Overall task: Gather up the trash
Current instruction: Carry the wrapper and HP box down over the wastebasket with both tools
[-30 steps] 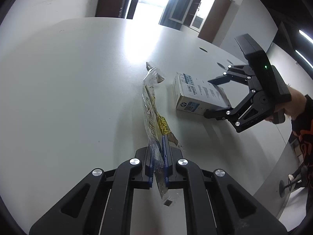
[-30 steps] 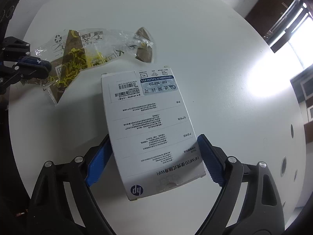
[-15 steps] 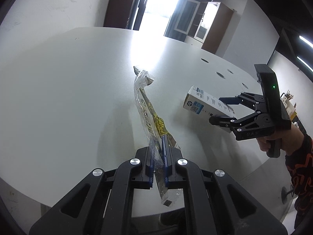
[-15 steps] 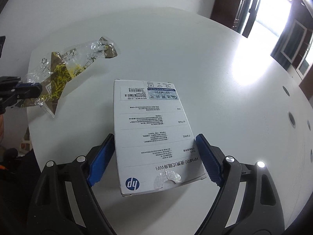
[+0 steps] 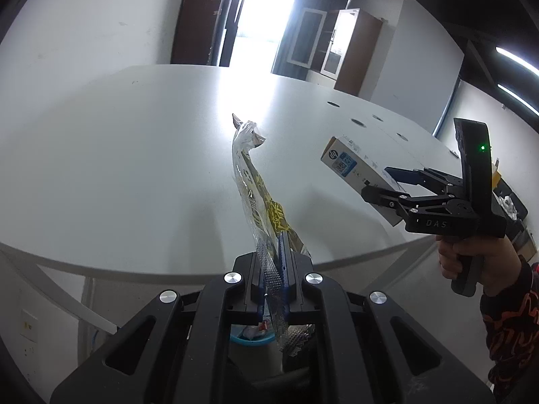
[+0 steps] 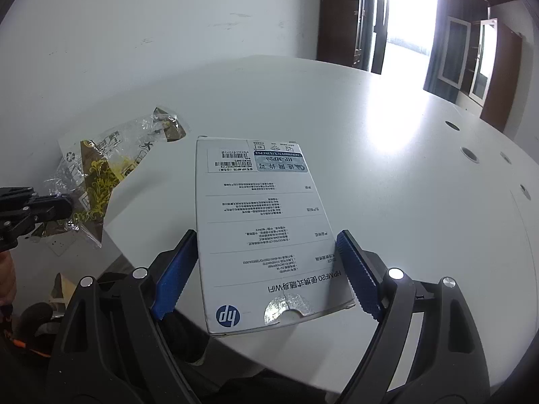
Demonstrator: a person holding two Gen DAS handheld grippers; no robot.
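Observation:
My left gripper is shut on a crumpled clear plastic wrapper with yellow and brown print. The wrapper sticks up and forward in the air over the near edge of the white table. My right gripper is shut on a white HP box, its blue pads pressing the two long sides. The box is held flat above the table's edge. In the left wrist view the right gripper and box hang at the right. The right wrist view shows the wrapper and left gripper at the left.
A blue-rimmed bin with scraps in it shows below, between the left gripper's arms. A person's hand in a patterned sleeve holds the right gripper. The table has round cable holes at its far right. Cabinets and a bright doorway stand behind.
Both grippers have drawn back from the table's middle toward its near edge with their loads. The box, flat on the table before, now hangs in the air. The right gripper has rolled level.

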